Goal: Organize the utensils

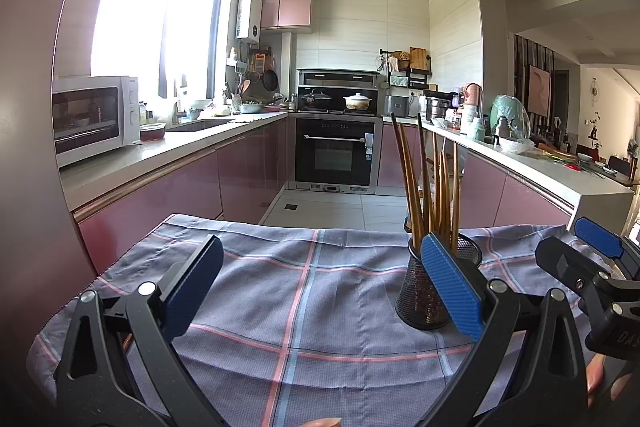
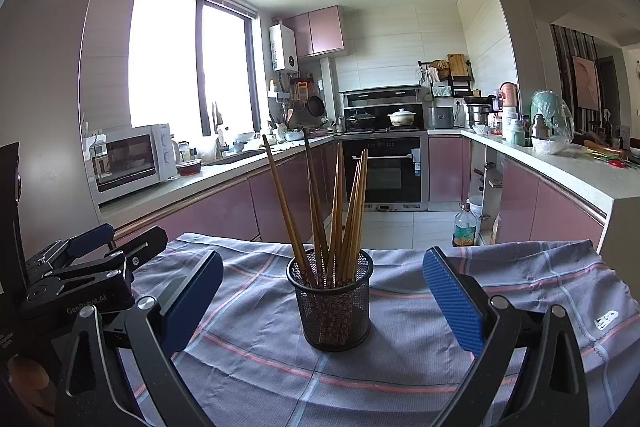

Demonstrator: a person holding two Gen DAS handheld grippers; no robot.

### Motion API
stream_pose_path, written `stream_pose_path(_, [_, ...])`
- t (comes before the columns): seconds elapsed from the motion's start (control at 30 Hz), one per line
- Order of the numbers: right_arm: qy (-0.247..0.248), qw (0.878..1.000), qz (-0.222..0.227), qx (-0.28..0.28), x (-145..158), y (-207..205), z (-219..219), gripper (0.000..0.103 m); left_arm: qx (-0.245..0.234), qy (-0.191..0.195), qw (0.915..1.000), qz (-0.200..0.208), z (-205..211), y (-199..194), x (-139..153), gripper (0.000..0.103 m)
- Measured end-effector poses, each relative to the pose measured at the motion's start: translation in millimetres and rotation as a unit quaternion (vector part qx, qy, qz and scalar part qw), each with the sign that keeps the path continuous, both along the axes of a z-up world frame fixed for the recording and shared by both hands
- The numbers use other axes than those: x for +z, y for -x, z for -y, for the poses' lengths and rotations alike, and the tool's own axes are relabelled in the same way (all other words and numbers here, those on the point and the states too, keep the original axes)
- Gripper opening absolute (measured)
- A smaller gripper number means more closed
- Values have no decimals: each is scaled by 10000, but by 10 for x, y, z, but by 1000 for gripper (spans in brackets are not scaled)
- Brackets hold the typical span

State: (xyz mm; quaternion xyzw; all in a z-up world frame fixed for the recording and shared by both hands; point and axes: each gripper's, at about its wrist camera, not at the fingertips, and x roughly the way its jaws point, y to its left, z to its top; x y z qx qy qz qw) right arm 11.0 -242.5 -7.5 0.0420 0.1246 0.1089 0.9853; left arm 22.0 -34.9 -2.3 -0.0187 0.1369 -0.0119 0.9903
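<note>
Several wooden chopsticks [image 2: 338, 211] are stood loosely in a mesh holder [image 2: 331, 301] on the cloth-covered tabletop [image 2: 520, 275], fanned out and top-heavy. Both the left gripper [image 1: 320, 291] and right gripper [image 2: 324, 301] are held wide apart, nothing clamped. Honestly, the holder could easily be tipped if it's clipped by a pad, or dragged if the cloth gets snagged.
</note>
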Motion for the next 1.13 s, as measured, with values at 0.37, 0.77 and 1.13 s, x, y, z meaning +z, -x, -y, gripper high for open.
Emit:
stream_pose_path(0.37, [-3,10000,14,-14,-3,8,15,97,-4,9,10000,-3,-9,8,-4,98])
stream_pose_path(0.77, [-1,10000,-18,4,-15,5,31,97,48,-42,10000,-13,-9,-1,-37,98])
stream_pose_path(1.13, [345,9950,-906,-254,-239,-301,329,97,63,-64,9968,-799,-99,-302,-299,98])
